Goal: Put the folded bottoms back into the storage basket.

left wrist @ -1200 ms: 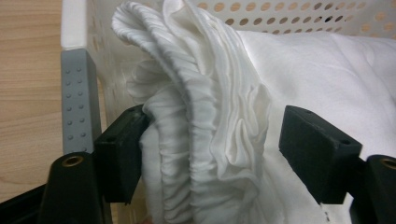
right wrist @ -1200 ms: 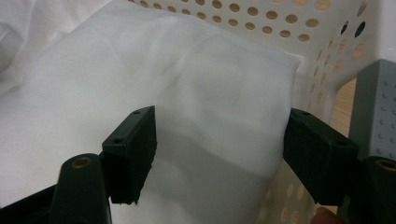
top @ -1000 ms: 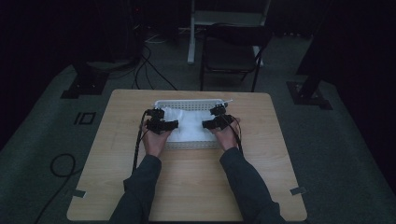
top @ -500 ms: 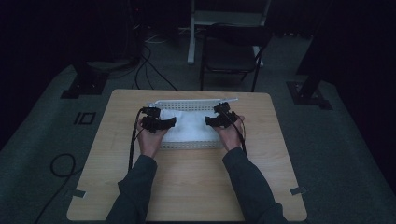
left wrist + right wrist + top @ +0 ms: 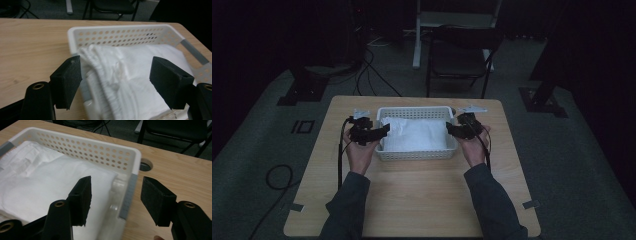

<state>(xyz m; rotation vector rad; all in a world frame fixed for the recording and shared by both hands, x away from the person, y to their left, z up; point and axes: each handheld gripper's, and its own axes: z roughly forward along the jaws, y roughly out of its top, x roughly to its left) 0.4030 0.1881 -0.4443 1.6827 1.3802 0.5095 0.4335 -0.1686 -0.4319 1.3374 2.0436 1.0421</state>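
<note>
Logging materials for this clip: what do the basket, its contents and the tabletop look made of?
Basket: white moulded plastic, judging by its punched holes and glossy rim. White cloth: soft fabric, wrinkled, with a ribbed edge. Table: light wood or wood-look laminate, matte grain.

Hands drawn apart, out to the two short ends of the basket.

Left gripper (image 5: 371, 133) shifted outward from over the white cloth (image 5: 416, 134) to the left wall of the basket (image 5: 414, 155), now straddling that wall with jaws spread wide, one outside over the desk (image 5: 412, 200), the other over the cloth. Right gripper (image 5: 460, 129) likewise moved outward to the right wall, jaws parted on either side of the rim. Forearms spread wider, toward the left and right edges of the desk. More of the cloth uncovered between the hands than a second ago.
</note>
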